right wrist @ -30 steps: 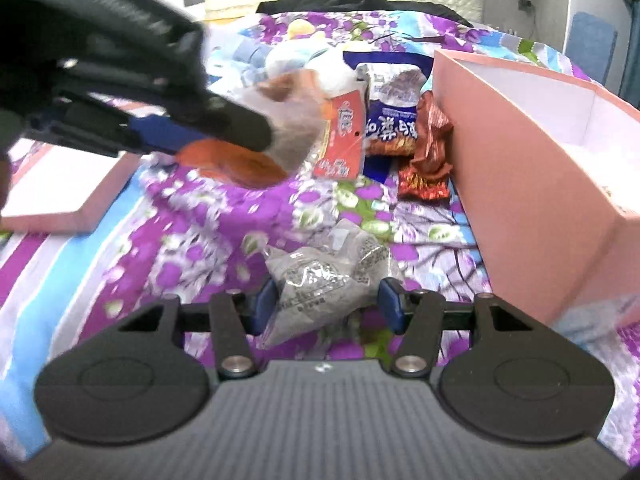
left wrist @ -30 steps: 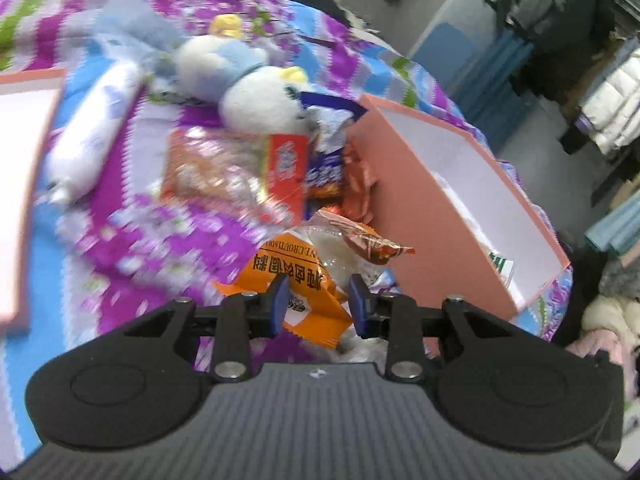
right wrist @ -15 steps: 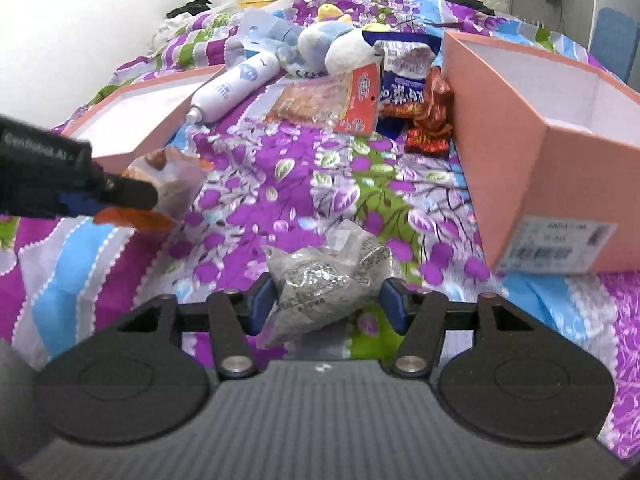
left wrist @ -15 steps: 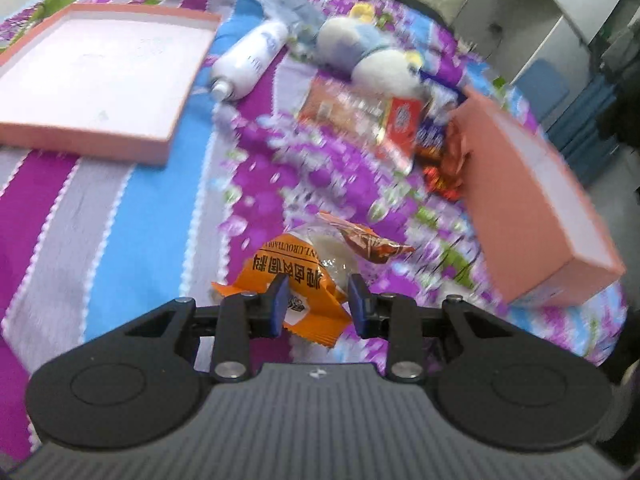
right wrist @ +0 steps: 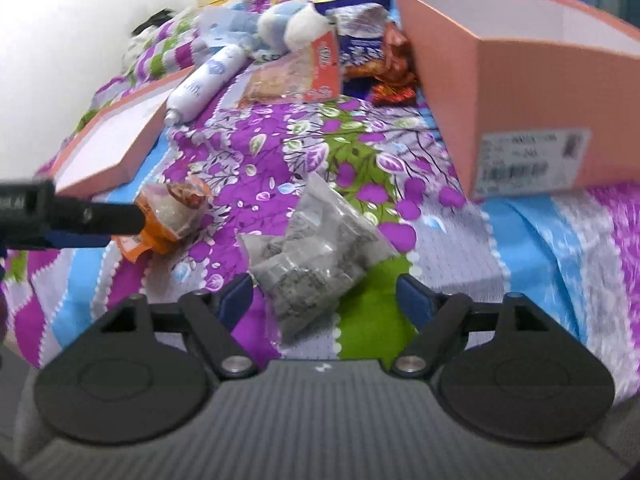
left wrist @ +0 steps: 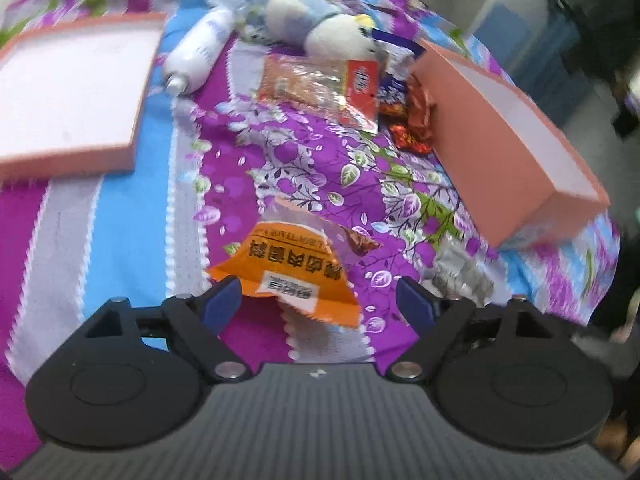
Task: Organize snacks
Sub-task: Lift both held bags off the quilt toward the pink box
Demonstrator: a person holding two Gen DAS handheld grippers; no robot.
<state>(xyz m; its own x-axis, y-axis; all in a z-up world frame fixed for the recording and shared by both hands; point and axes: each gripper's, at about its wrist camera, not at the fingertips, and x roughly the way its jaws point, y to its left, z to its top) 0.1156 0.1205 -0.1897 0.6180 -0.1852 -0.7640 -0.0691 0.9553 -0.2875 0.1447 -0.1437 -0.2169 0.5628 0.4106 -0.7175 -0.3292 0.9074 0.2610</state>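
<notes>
A: How is the orange snack packet laid?

B: It is laid flat on the floral bedspread, its long axis running near to far, the barcode end nearest. The left gripper has just been opened; the packet is seen between the spread jaws, with only its near left corner at the left pad and nothing clamped.

A: And the grey packet?

B: It is laid slantwise, one narrow end near, the other far and to the right. The right gripper has likewise just been opened wide, and the packet is left unpressed between the jaws.

A: The containers?

B: The pink box is set far right, open upward; its contents cannot be made out. The shallow pink lid, far left, is shown white inside. More snack packets are piled just left of the box.
</notes>
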